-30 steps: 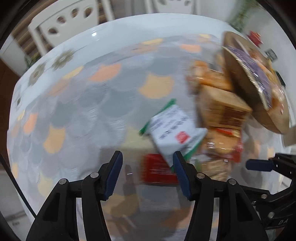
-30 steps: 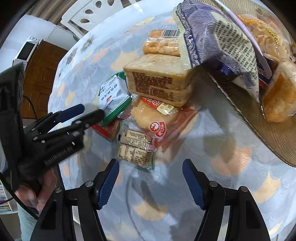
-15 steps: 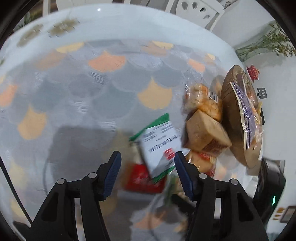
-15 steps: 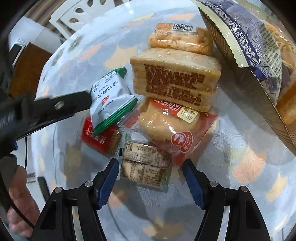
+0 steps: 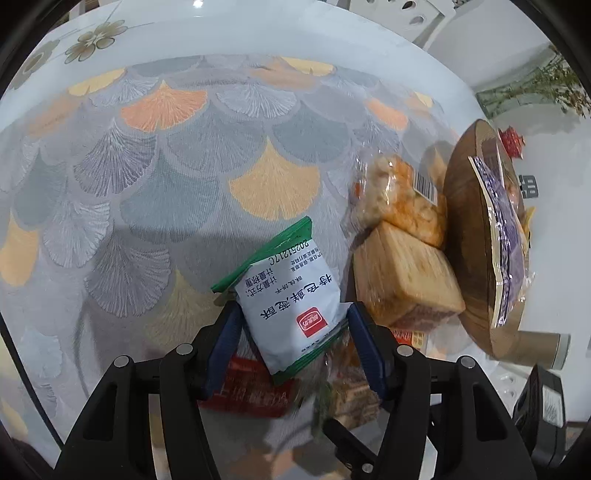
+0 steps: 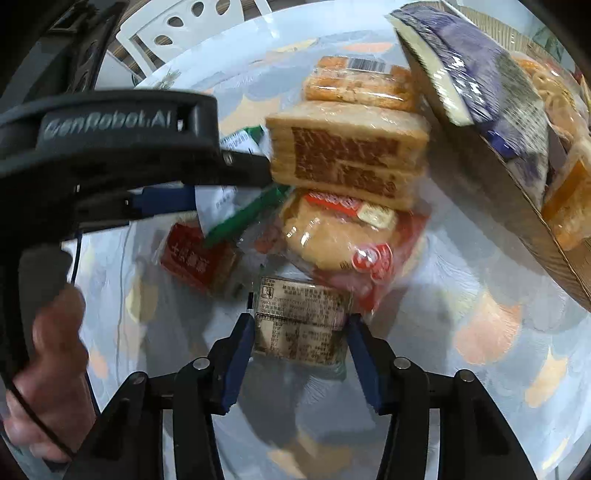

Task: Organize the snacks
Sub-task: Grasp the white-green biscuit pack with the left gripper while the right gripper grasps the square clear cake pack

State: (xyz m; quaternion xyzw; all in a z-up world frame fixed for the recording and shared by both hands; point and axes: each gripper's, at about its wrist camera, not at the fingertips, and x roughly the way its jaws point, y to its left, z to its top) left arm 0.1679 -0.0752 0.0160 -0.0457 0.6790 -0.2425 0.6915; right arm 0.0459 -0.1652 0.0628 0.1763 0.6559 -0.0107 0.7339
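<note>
A pile of snacks lies on the patterned tablecloth beside a wooden basket (image 5: 469,236). My left gripper (image 5: 293,332) is open, its jaws on either side of the white and green packet (image 5: 291,295). My right gripper (image 6: 300,345) is open around the small brown-printed packet (image 6: 301,321). A red packet (image 6: 195,258) lies under the green one. A wrapped bun in red film (image 6: 343,243), a tan sandwich block (image 6: 347,155) and an orange cracker pack (image 6: 358,86) lie behind. A purple bag (image 6: 476,74) sticks out of the basket.
The basket (image 6: 517,221) stands at the right and holds more snacks. The left tool and the hand on it (image 6: 51,332) fill the left of the right wrist view. White chairs (image 6: 177,22) stand behind the table. Bare tablecloth (image 5: 147,184) lies to the left.
Both grippers have moved in toward the pile. The left now straddles the white and green packet; the right now straddles the brown-printed packet. Both stay open.
</note>
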